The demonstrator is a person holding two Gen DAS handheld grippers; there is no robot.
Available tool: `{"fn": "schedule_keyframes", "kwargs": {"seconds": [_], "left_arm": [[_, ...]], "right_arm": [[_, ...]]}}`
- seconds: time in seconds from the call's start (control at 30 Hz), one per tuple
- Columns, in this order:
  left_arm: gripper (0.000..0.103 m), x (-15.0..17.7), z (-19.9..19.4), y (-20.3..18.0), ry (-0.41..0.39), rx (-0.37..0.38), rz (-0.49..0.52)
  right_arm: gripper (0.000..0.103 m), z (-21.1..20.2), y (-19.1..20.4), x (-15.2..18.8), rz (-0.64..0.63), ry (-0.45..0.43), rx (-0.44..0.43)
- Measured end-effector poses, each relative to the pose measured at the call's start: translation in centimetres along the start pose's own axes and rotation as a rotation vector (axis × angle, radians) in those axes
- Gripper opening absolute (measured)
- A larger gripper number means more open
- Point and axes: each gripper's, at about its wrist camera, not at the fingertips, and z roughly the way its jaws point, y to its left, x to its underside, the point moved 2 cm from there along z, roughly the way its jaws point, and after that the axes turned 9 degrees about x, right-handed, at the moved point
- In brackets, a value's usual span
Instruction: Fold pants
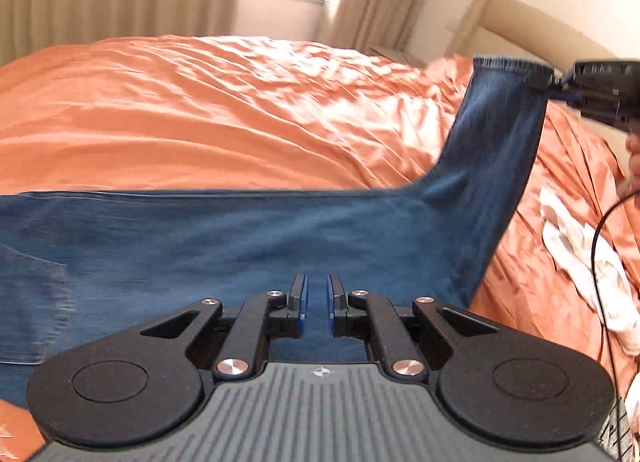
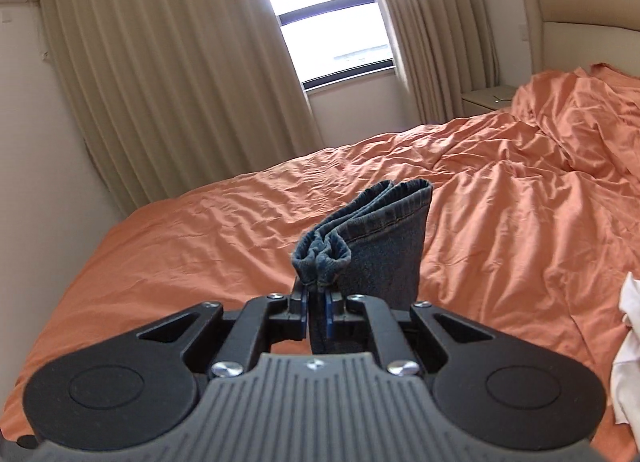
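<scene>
On the near edge of the bed, just under the left gripper (image 1: 318, 304), the jeans (image 1: 224, 246) are spread flat across the orange bedspread (image 1: 208, 110); this gripper's fingers are seen drawn close with a narrow gap between them and nothing held, resting over the denim or just above it, which cannot be told. Further right, the leg ends are lifted off the bed: in the right wrist view the hems (image 2: 362, 222) are seen bunched and clamped between the closed fingers of the right gripper (image 2: 318, 304), both cuffs stacked together. The step in hand is judged to be the carrying of the leg ends over toward the waist. It would be done well if the hems were kept level and taut, swept in a low arc so that no air is trapped, and laid square on the waistband, while the flat part is pinned by the left gripper at the intended crease. Beyond, at the right, a crumpled white cloth (image 1: 588, 258) lies on the bedspread and should be kept clear of. Farthest off, curtains (image 2: 168, 74) and a window are seen. Faint lettering on the right gripper's body cannot be read; no brand is legible.
</scene>
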Motion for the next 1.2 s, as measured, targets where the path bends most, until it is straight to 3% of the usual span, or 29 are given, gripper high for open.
{"fn": "schedule_keyframes", "kwargs": {"seconds": [0.13, 0.3, 0.37, 0.43, 0.53, 0.7, 0.83, 0.93, 1.0, 1.2], "left_arm": [[0.009, 0.1, -3.2, 3.7, -0.047, -0.026, -0.045], [0.009, 2.1, -5.2, 7.6, -0.051, -0.040, -0.107], [0.009, 3.0, -5.3, 8.8, -0.042, -0.041, -0.135], [0.009, 4.1, -5.4, 9.9, -0.028, -0.036, -0.158], [0.009, 5.0, -5.1, 10.9, -0.004, -0.016, -0.180], [0.018, 5.5, -3.5, 11.3, 0.010, 0.056, -0.234], [0.025, 4.5, -1.9, 11.3, -0.006, 0.132, -0.295], [0.038, 3.5, -0.3, 11.3, -0.035, 0.163, -0.339], [0.051, 2.9, 1.1, 11.5, -0.061, 0.174, -0.375], [0.060, 1.3, 6.7, 12.3, -0.087, 0.214, -0.481]], "right_arm": [[0.003, 2.3, 6.6, 2.9, -0.050, 0.054, -0.043], [0.003, 6.4, 13.6, 11.3, -0.133, 0.216, -0.106], [0.003, 8.4, 15.4, 15.8, -0.158, 0.323, -0.121], [0.004, 9.9, 16.4, 19.5, -0.197, 0.408, -0.080], [0.005, 11.0, 16.3, 22.8, -0.231, 0.434, -0.049], [0.026, 11.4, 16.2, 22.5, -0.215, 0.455, -0.090], [0.035, 10.6, 15.2, 21.1, -0.160, 0.474, -0.138], [0.038, 9.7, 13.5, 20.0, -0.101, 0.454, -0.153], [0.038, 9.5, 11.7, 19.3, -0.044, 0.442, -0.154], [0.038, 10.0, 5.5, 17.4, 0.057, 0.378, -0.098]]}}
